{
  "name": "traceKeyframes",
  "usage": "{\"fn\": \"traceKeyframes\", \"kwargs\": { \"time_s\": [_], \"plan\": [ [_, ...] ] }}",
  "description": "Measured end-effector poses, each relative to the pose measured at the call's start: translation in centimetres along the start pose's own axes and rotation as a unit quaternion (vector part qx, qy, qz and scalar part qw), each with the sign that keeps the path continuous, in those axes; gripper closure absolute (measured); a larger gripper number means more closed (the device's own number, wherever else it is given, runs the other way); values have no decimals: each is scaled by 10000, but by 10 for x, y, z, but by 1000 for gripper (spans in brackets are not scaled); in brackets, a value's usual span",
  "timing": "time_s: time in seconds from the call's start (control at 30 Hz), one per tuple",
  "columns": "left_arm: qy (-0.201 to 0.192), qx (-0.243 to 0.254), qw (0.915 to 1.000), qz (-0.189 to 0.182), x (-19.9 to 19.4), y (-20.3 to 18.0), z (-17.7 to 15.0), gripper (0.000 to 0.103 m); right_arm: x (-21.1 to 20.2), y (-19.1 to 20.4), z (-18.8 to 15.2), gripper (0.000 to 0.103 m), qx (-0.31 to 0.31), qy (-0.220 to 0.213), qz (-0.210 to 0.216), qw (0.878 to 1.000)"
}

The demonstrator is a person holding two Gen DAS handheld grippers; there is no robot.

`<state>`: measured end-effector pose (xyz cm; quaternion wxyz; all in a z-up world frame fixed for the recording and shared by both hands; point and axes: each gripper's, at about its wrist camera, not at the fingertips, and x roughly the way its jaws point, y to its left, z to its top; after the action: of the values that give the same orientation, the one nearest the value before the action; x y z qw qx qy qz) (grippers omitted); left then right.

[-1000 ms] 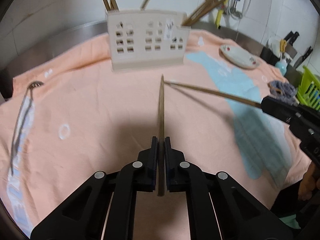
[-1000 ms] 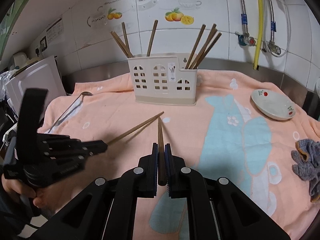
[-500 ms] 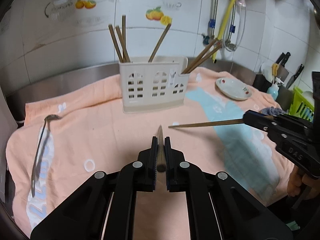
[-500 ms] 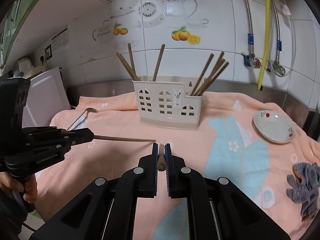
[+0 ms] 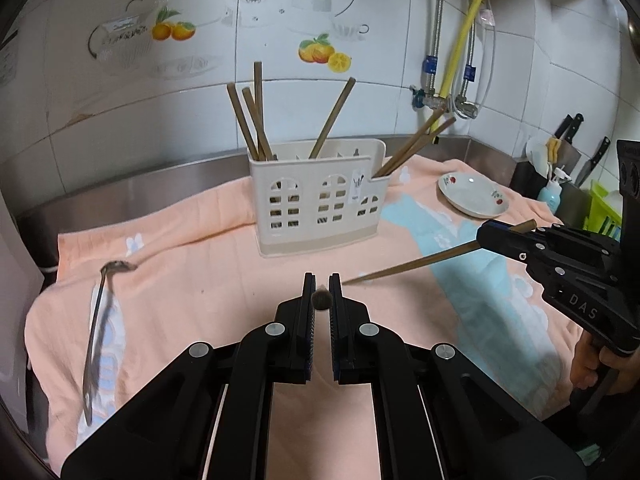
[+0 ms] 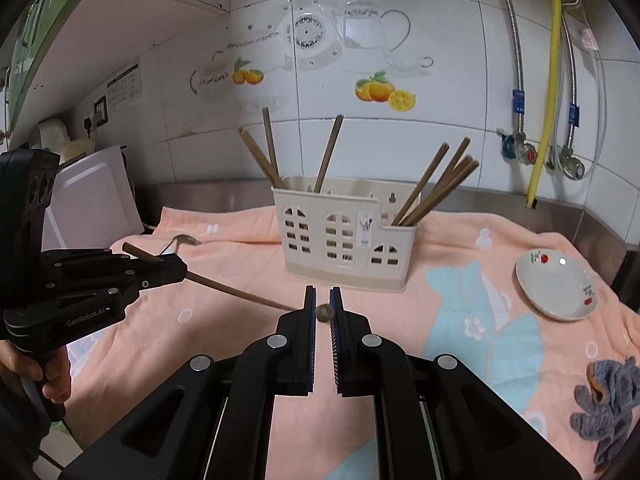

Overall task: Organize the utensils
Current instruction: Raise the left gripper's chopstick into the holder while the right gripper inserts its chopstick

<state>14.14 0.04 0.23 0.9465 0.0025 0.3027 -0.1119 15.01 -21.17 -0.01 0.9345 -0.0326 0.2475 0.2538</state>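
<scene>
I have each gripper, left (image 5: 321, 300) and right (image 6: 323, 313), clamped on one chopstick; the holder (image 5: 318, 196) ahead already has several, and a spoon (image 5: 100, 320) lies left.

Brown chopstick (image 5: 321, 299) clamped end-on in each tool; cream holder (image 5: 320, 204) upright on towel, chopsticks leaning inside.

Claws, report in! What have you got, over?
Left claw shut on chopstick. Right claw shut on another chopstick. Holder ahead, path clear, over.
</scene>
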Motion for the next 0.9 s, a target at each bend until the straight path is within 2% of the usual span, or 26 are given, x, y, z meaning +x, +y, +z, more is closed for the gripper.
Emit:
{"fn": "traceKeyframes", "kwargs": {
  "time_s": [0.33,0.63,0.9],
  "plan": [
    [-48,136,9999,-23,4,5,24,98,-3,-3,31,96,-181,-181,-16,9997],
    [-256,218,9994,-69,-3,9,63,98,-19,-5,82,96,-534,-648,-194,9963],
    [-596,340,9976,-49,-15,9,101,98,-20,-9,128,96,-691,-1037,-396,9914]
  ]
}}
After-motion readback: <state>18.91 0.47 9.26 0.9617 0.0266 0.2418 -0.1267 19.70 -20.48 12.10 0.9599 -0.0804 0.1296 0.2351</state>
